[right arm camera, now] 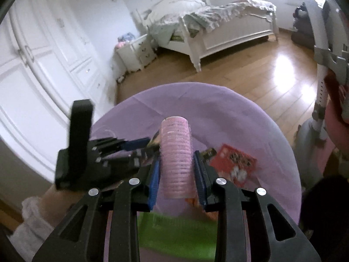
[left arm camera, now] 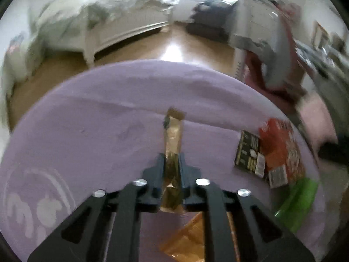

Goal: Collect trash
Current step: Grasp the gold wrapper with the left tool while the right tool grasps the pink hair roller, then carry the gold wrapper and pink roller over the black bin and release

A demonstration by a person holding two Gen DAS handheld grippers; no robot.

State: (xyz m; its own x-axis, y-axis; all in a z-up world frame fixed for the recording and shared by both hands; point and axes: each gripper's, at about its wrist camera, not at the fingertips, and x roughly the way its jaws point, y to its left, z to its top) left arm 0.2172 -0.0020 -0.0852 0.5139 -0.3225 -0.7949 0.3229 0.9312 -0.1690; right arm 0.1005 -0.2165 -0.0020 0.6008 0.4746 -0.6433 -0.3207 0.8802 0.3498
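Observation:
My left gripper [left arm camera: 171,159] is shut on a gold foil wrapper [left arm camera: 172,139] and holds it upright above the purple-covered round table [left arm camera: 87,113]. My right gripper [right arm camera: 176,163] is shut on a pink ribbed plastic bottle [right arm camera: 175,152] and holds it above the same table [right arm camera: 229,113]. The left gripper [right arm camera: 122,148] also shows in the right wrist view, just left of the bottle. A red snack packet [left arm camera: 281,148], a black packet [left arm camera: 248,152] and a green packet [left arm camera: 298,198] lie on the table at the right. The red packet [right arm camera: 235,163] and the green packet [right arm camera: 174,233] also show in the right wrist view.
An orange wrapper [left arm camera: 185,238] lies on the cloth under the left gripper. Beyond the table are a wooden floor [right arm camera: 250,69], a white bed [right arm camera: 218,28], a white nightstand [right arm camera: 137,52], white wardrobes [right arm camera: 43,54] and a stand [right arm camera: 320,76] at the right.

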